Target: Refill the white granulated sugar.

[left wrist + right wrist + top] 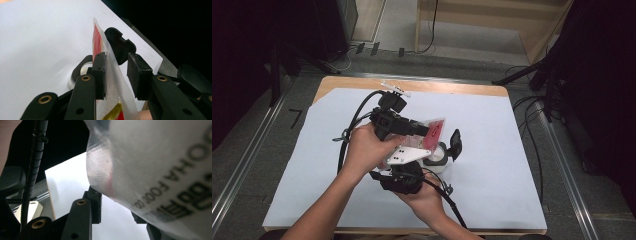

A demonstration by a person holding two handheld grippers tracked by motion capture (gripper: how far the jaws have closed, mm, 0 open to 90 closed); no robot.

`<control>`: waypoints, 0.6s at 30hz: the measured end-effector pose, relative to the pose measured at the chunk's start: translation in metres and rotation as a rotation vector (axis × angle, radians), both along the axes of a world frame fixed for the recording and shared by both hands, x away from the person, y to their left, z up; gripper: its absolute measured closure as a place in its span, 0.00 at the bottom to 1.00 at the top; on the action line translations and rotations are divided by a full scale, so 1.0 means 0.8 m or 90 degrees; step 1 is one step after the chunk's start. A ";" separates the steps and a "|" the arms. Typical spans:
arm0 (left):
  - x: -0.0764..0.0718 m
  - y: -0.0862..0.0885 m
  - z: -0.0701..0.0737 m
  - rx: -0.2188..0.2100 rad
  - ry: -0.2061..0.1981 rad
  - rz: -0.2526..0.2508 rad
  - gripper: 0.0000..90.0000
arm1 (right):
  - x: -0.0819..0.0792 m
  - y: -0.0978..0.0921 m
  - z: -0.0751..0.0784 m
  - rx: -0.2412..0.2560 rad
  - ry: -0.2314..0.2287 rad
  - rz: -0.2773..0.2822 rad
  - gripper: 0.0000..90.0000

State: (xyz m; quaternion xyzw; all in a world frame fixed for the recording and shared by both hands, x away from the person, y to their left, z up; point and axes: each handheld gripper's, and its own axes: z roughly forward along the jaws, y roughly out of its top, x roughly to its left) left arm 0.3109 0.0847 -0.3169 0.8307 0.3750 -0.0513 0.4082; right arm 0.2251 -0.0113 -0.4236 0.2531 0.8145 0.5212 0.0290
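Left tongs [116, 75] open, clear plastic pouch [110, 75] standing between the jaws, touching left pad. Right tongs [115, 207]: state unclear, pouch covers one jaw. Small jar [437, 159] on tabletop [492, 130] just right.

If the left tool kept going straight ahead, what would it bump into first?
The left tool already has the plastic packet between its open jaws. Straight on, it would probably meet the black lid just behind the packet, though the depth is hard to judge.
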 end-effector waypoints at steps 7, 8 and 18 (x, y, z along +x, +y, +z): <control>0.000 0.003 -0.003 -0.008 0.006 0.004 0.78 | -0.001 0.001 0.000 -0.007 0.000 0.001 0.74; 0.000 0.003 -0.003 -0.009 0.005 0.005 0.78 | -0.001 0.001 0.000 -0.008 0.001 0.001 0.74; -0.003 0.001 -0.002 -0.002 0.001 0.004 0.79 | -0.002 0.002 0.000 -0.007 0.003 -0.001 0.74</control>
